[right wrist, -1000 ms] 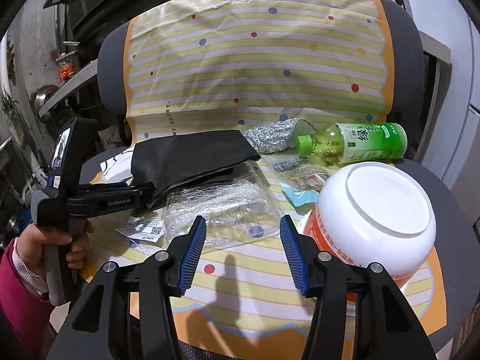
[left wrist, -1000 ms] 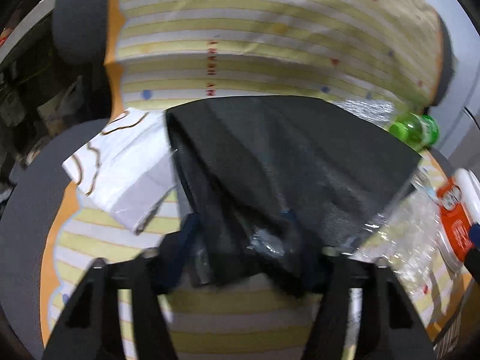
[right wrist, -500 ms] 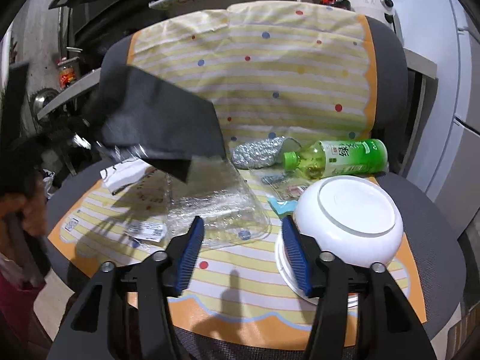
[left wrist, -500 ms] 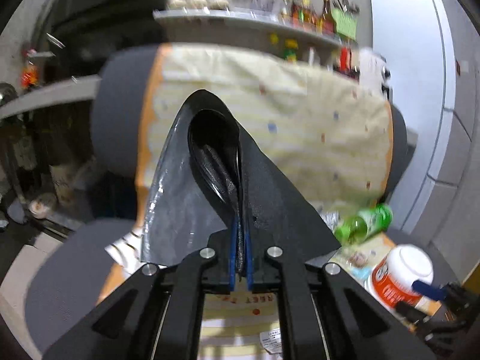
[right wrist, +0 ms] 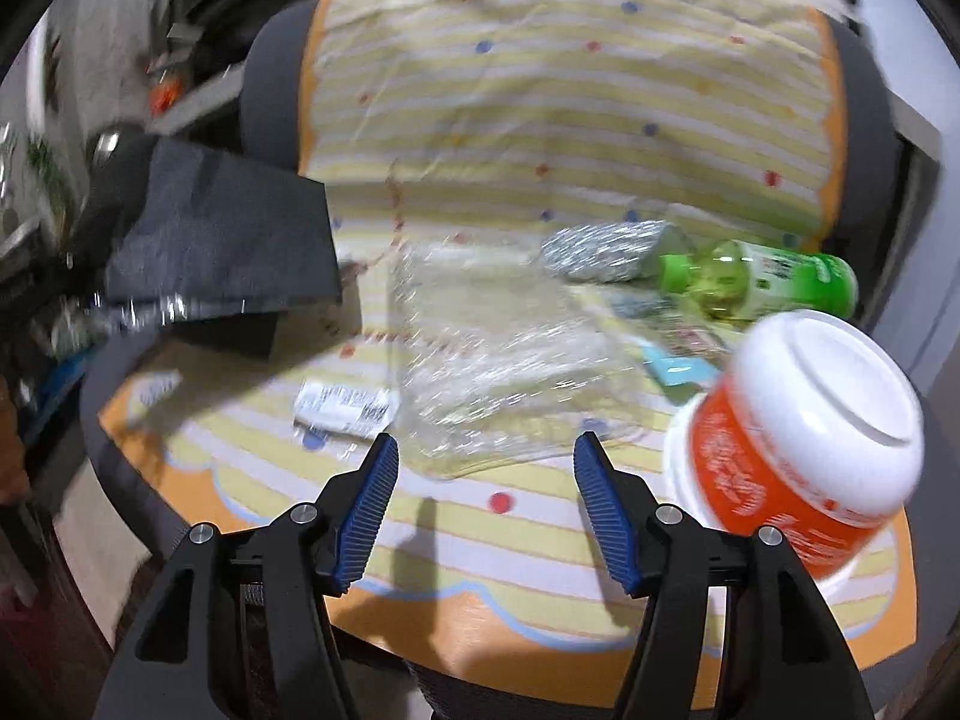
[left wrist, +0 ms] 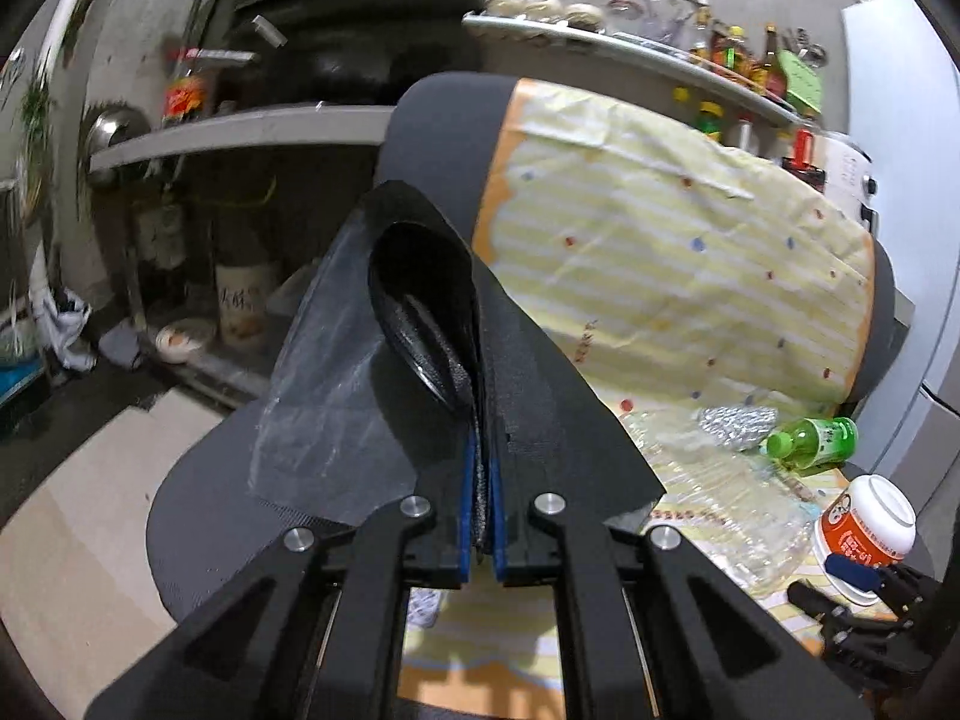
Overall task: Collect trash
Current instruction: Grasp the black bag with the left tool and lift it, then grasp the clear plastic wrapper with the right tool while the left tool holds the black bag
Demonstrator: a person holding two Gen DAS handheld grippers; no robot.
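At the far left of the right wrist view, the black trash bag (right wrist: 222, 234) hangs in the air beside the chair (right wrist: 270, 78), its lower edge above the seat's left corner. The left gripper (left wrist: 478, 516) is clamped on it: in the left wrist view both blue pads press a bunched fold of the bag (left wrist: 432, 360), whose mouth gapes in a dark loop just above the jaws and blocks much of the seat from that camera.

A yellow striped cloth (right wrist: 570, 90) with coloured dots covers the chair's seat and backrest. On it, next along, lies a white printed label (right wrist: 342, 411), touching the left edge of a crumpled clear plastic wrap (right wrist: 510, 372) that spreads across the middle of the seat. Behind the wrap, near the backrest, a crushed silver foil wrapper (right wrist: 606, 249) lies against the cap end of a green bottle (right wrist: 762, 285) on its side. A small teal packet (right wrist: 675, 369) sits between the wrap and an upturned orange-and-white cup (right wrist: 804, 450) at the right edge.

The right gripper (right wrist: 486, 504) hovers with its 2 jaws spread wide and nothing between them, in front of the wrap's near edge. In the left wrist view, shelves (left wrist: 630, 42) with jars and bottles stand behind the chair.
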